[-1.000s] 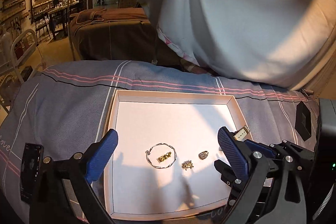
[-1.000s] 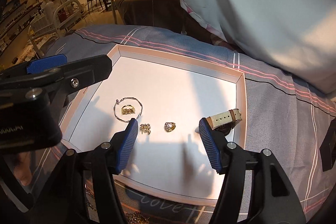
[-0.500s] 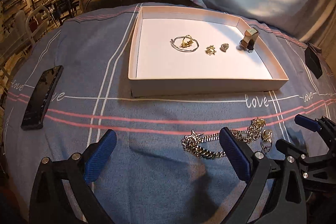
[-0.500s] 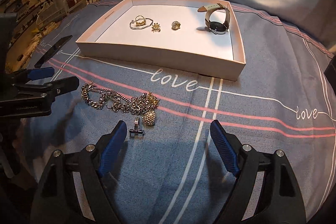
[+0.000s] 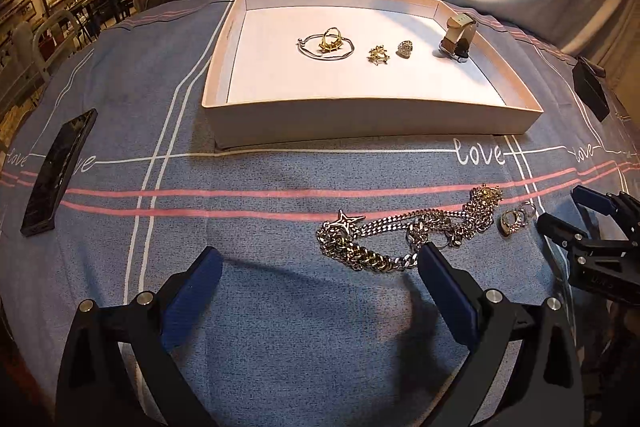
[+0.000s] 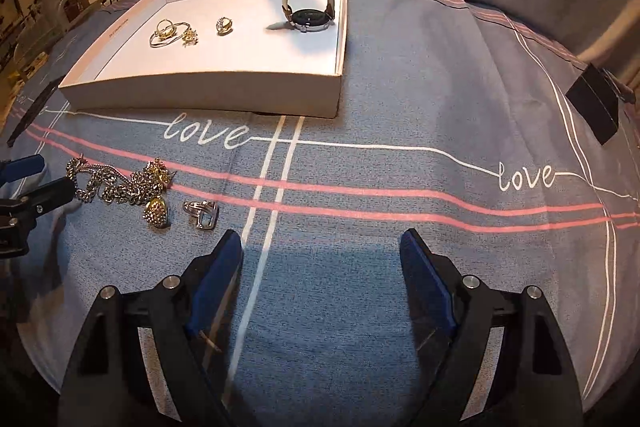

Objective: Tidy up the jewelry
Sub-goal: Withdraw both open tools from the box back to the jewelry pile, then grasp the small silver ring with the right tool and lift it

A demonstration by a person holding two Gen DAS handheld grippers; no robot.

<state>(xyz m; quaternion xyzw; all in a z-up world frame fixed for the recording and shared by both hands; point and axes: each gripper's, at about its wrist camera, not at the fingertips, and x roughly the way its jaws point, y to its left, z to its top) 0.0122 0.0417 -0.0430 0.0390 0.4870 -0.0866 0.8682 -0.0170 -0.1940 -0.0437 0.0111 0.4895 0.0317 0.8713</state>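
A shallow white tray on the grey cloth holds a thin bangle with a gold ring, a gold charm, a heart-shaped piece and a watch. In front of the tray lies a tangle of chains, with a gold pendant and a silver ring beside it. My left gripper is open and empty, its right finger by the chains. My right gripper is open and empty, right of the ring.
A black phone lies on the cloth at the left. A small black box sits at the right. A pale cushion or sheet rises behind the tray. Shelves and furniture stand far back left.
Both grippers have pulled back from over the tray to low above the cloth in front of it. The chains and loose pieces have come into view. The watch stays in the tray.
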